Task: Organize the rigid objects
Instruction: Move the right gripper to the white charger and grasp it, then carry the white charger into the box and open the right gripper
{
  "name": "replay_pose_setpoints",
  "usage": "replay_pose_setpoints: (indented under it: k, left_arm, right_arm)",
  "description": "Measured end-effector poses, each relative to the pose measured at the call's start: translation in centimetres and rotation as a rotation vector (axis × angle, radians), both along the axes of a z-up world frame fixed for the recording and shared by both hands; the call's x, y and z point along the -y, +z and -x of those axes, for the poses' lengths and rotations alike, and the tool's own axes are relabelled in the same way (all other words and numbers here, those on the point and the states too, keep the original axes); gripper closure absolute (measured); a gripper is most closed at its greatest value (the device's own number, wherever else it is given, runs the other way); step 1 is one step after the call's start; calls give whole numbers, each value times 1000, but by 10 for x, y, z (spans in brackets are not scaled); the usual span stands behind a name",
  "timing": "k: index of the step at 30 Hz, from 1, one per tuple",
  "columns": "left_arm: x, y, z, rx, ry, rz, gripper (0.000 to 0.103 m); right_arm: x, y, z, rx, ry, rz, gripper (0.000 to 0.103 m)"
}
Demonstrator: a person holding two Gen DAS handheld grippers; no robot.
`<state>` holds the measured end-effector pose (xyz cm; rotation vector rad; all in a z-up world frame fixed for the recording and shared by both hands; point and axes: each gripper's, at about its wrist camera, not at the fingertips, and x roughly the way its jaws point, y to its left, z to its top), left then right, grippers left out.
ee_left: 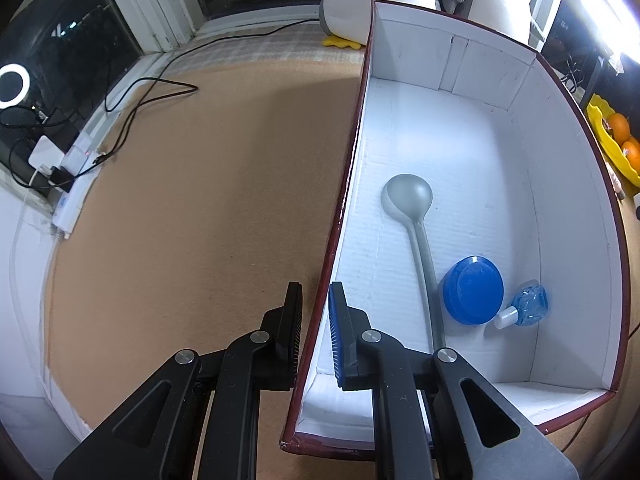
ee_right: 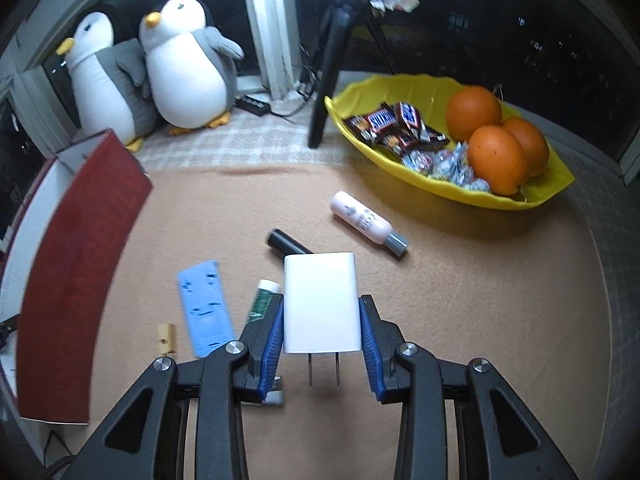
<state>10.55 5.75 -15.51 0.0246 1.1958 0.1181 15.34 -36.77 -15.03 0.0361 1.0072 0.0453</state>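
Two fingers (ee_right: pixel 370 340) gripping white charger (ee_right: pixel 321 304), prongs toward camera, above table (ee_right: pixel 460 300).

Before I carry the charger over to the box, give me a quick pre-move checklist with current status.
1. White charger clamped between right gripper pads: ok.
2. Prongs pointing toward the camera, free of the pads: ok.
3. Left gripper straddling the box wall, steadying it: ok; whether it pinches: cannot tell.
4. Open floor space in the box beyond the grey ladle, blue lid and small blue bottle: ok.
5. Charger's height over the mat: cannot tell.
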Motion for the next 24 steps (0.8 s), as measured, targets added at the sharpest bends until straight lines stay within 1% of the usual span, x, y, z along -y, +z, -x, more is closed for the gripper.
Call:
replay_pose_setpoints:
  k: [5,9,13,18,24]
  left_arm:
    - [-4,0,0,14,-6,37,91]
    - [-6,0,1,24,-11,63,92]
    - [-10,0,1,33,-20,90,92]
    - [-13,0,2,43,-27,122,93]
    - [-17,-1,2,51,-37,149,95]
  right_arm:
    - [-32,35,14,65,49,-5,71]
    - [-65,62,28,121,112,-1,71]
    - [-102,82,43,157,183,-12,71]
    - [-149,89,61,171,268,-18,71]
    - [-200,81,70,161,339,-18,71]
